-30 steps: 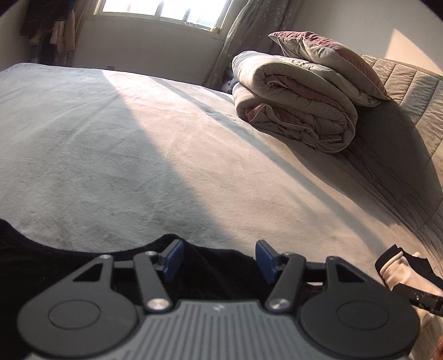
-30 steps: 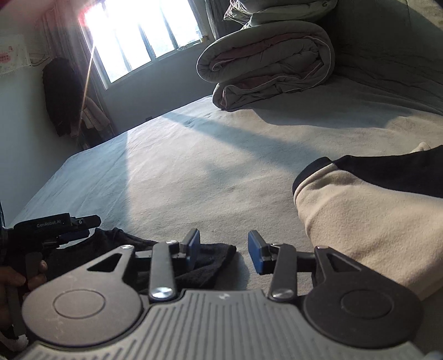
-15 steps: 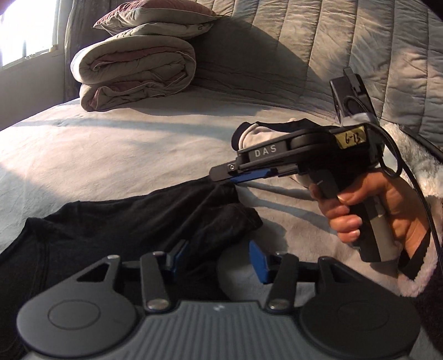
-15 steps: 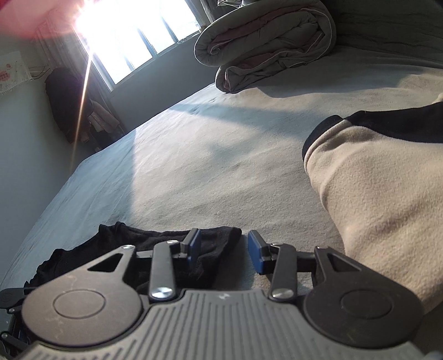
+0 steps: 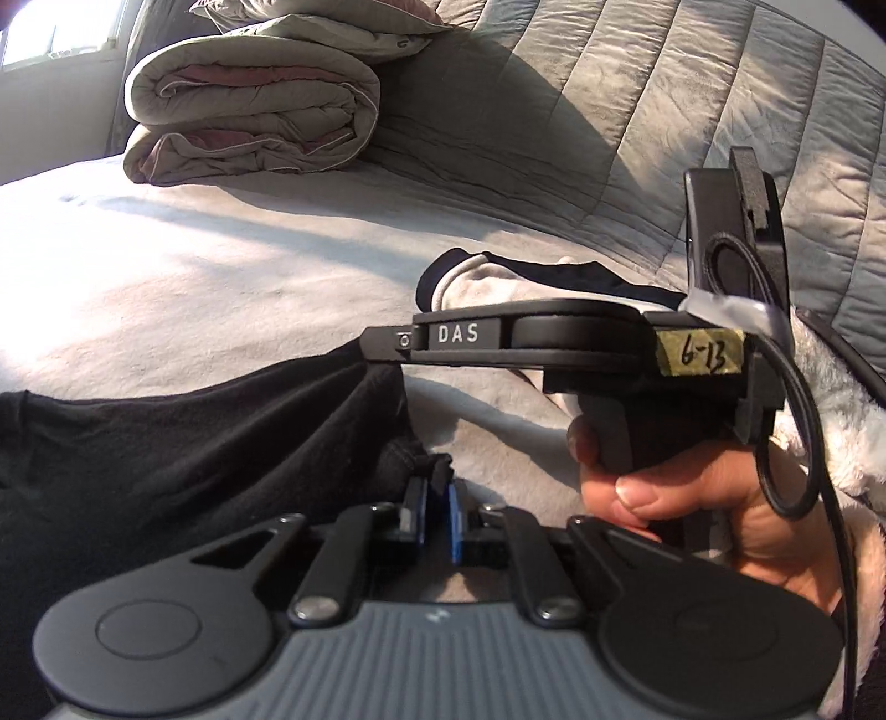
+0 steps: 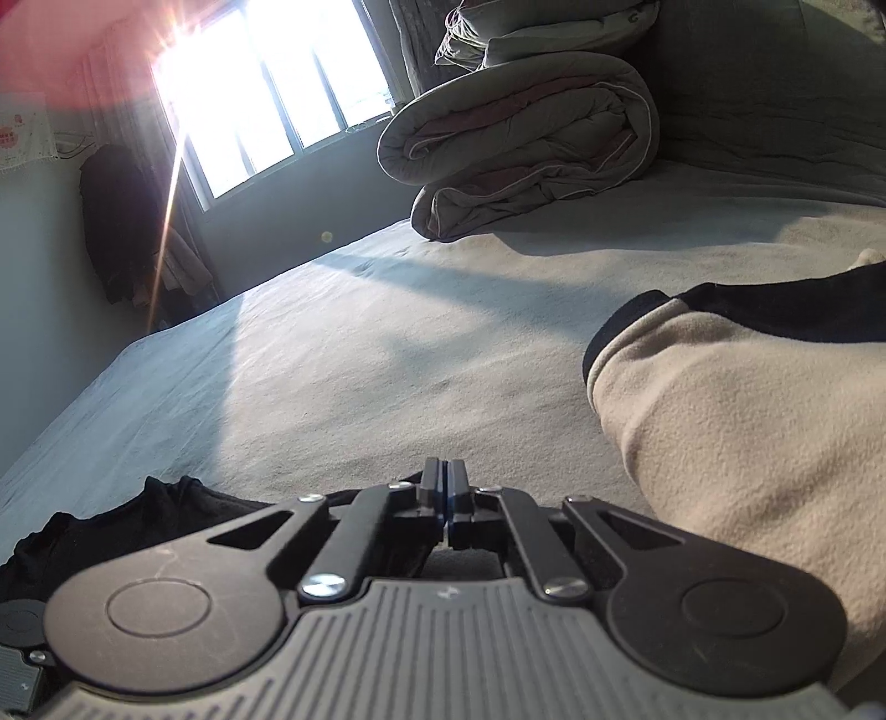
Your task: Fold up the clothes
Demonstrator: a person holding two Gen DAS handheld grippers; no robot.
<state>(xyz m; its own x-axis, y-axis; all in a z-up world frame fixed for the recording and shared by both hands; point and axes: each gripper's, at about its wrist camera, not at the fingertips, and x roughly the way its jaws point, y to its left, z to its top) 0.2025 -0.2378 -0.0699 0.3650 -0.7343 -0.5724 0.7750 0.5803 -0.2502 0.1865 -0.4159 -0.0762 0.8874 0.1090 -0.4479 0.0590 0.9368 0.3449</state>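
sunlight from the window (image 6: 277, 111) falls across the big grey bed (image 6: 387, 360) that i am working on. far back on the bed sits a rolled-up quilt (image 5: 249, 105), with a pillow (image 5: 310, 22) on top of it. a padded grey headboard (image 5: 637, 111) stands behind the bed. dark clothes (image 6: 116, 221) hang on the wall by the window.

the black shirt (image 5: 166, 454) lies spread on the bed, low and to the left in my left view. my left gripper (image 5: 436, 512) is closing its jaws. a small bunch of the black shirt's edge sits between the blue pads (image 5: 454, 520), and they look like they press on it. only a thin gap is left.

my right gripper (image 6: 446, 498) has its jaws tight together. in my left view i see it from the side, with its tip on the top edge of the black shirt, and the cloth pulls up toward it like a little tent. so it pinches the shirt there. a hand (image 5: 692, 509) grips its handle, and a black cable (image 5: 786, 415) loops down beside the hand.

just to the right of my right gripper lies a cream and black fleece top (image 6: 747, 415). it is near the black shirt, but i cannot tell if they touch.
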